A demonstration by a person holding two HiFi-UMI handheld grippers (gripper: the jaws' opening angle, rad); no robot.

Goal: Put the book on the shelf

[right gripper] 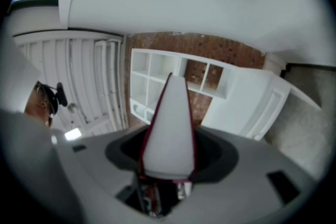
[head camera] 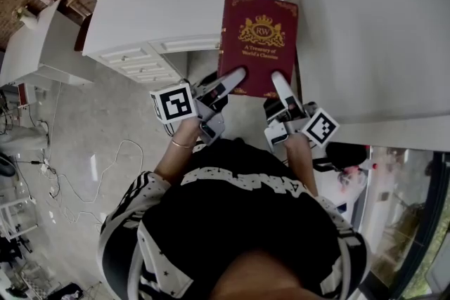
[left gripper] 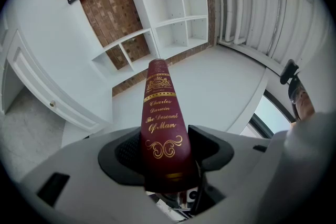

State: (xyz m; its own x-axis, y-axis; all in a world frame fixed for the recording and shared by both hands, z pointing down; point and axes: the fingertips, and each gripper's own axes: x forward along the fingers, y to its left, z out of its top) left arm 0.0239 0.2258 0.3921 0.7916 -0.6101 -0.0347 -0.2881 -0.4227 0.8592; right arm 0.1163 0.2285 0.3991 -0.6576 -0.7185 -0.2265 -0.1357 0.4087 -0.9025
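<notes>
Nearest the head camera is our black shirt with white pattern (head camera: 246, 221); beyond it the left gripper (head camera: 232, 79) and the right gripper (head camera: 280, 84) each clamp the near end of the dark red hardback book with gold lettering (head camera: 259, 31), which hangs cover-up in the air above the gap between the white drawer cabinet (head camera: 155, 17) and a white counter (head camera: 373, 31); most of its weight lies past the jaws, so we judge it could droop or slide out if either grip eases.

Through the left gripper view, the jaws are pressed on the gold-lettered spine, one on each side; the white cubby shelf unit (left gripper: 173, 13) stands well apart against a brick wall (left gripper: 107, 13), and its compartments look snug, so a tilted book may catch a divider.

Through the right gripper view, the jaws pinch the white page edge between the red covers; should our hands drift apart or turn unevenly, the book could twist, splay open or pull loose.
</notes>
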